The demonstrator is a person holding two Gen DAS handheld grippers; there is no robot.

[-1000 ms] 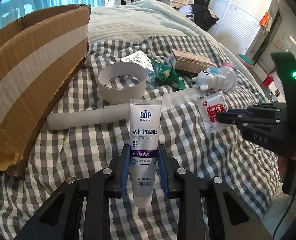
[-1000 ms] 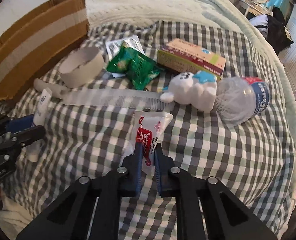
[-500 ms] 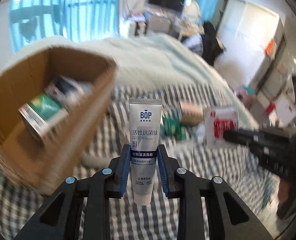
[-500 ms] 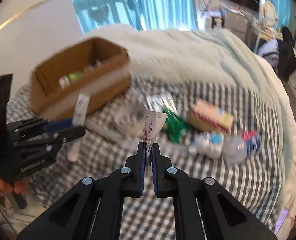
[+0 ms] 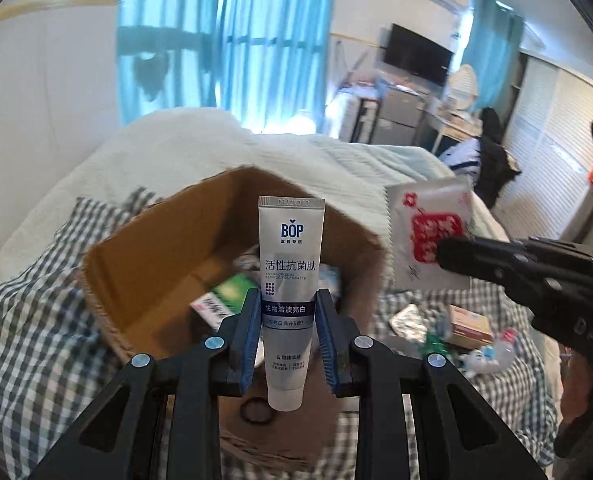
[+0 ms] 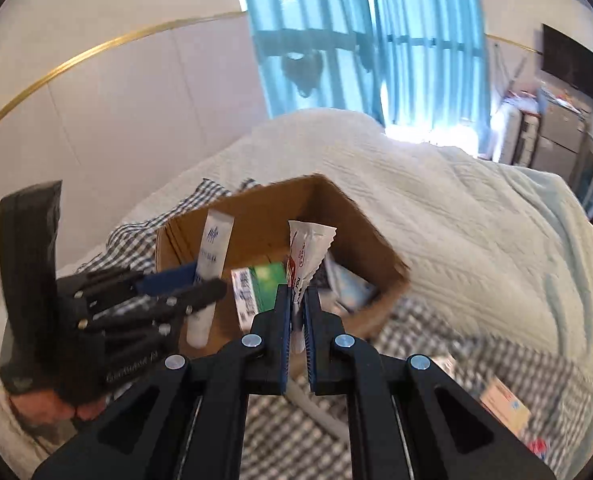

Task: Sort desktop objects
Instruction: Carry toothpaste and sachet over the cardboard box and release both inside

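Note:
My left gripper [image 5: 289, 316] is shut on a white BOP toothpaste tube [image 5: 290, 264], held upright in the air over the open cardboard box [image 5: 144, 264]. My right gripper [image 6: 297, 304] is shut on a white sachet with red print [image 6: 306, 252], also lifted above the box [image 6: 352, 240]. In the left wrist view the right gripper [image 5: 452, 250] shows at the right with the sachet [image 5: 424, 236]. In the right wrist view the left gripper [image 6: 200, 284] shows at the left with the tube [image 6: 212, 256]. Inside the box lies a green and white carton [image 6: 260, 284].
The box sits on a checked cloth [image 5: 28, 320] over a bed with a pale blanket [image 6: 456, 220]. At the right on the cloth lie a small carton [image 5: 468, 322], a foil pack [image 5: 408, 320], a green packet [image 5: 436, 340] and a white toy [image 5: 484, 356]. A black ring [image 5: 256, 410] lies in the box.
Both grippers have risen from the checked cloth with the tube and the sachet and swung left, so both now hang over the open box.

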